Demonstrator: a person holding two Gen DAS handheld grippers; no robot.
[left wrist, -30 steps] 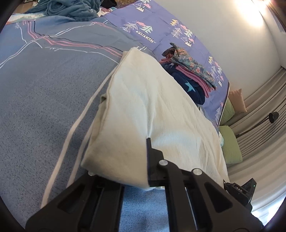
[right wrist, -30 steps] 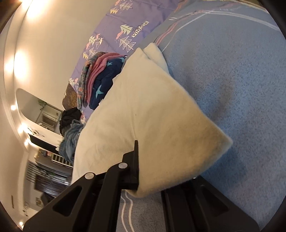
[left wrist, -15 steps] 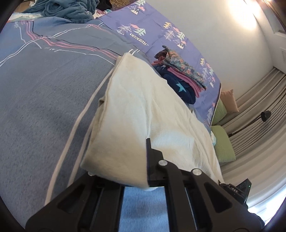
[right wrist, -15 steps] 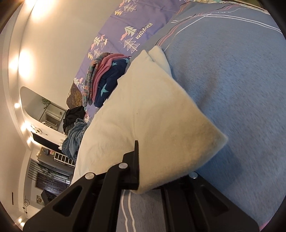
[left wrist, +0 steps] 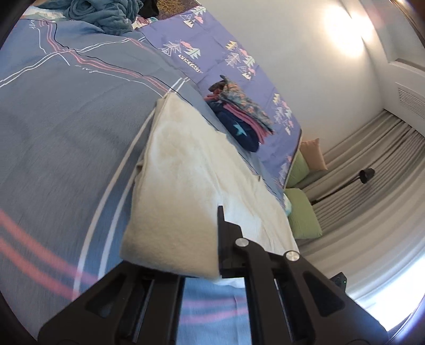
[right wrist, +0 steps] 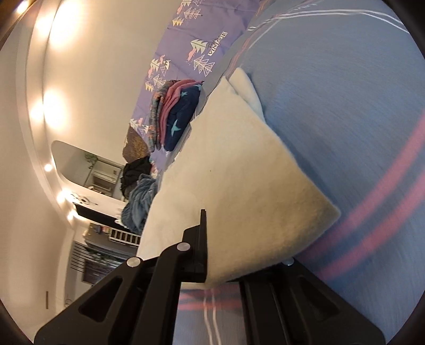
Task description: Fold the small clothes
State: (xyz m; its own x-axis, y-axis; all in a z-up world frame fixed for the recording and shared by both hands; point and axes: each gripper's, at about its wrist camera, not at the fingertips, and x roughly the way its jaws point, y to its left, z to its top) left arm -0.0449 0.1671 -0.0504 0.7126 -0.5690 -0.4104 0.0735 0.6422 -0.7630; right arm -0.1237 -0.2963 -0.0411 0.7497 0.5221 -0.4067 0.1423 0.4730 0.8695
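A cream cloth (left wrist: 191, 191), folded over, is stretched between my two grippers above the blue-grey bedspread (left wrist: 66, 127). My left gripper (left wrist: 196, 270) is shut on its near corner. In the right wrist view my right gripper (right wrist: 225, 273) is shut on the other near corner of the cream cloth (right wrist: 239, 185). The far end of the cloth rests on the bed near a stack of folded clothes (left wrist: 239, 116), which also shows in the right wrist view (right wrist: 172, 116).
A purple quilt (left wrist: 212, 53) with tree prints lies beyond the stack. A crumpled blue garment (left wrist: 106, 13) lies at the far end of the bed. Green cushions (left wrist: 302, 215) and curtains stand beside the bed.
Both grippers have pulled the cloth back toward me along the bed; pink stripes of the bedspread now show beneath them. The grip is unchanged.
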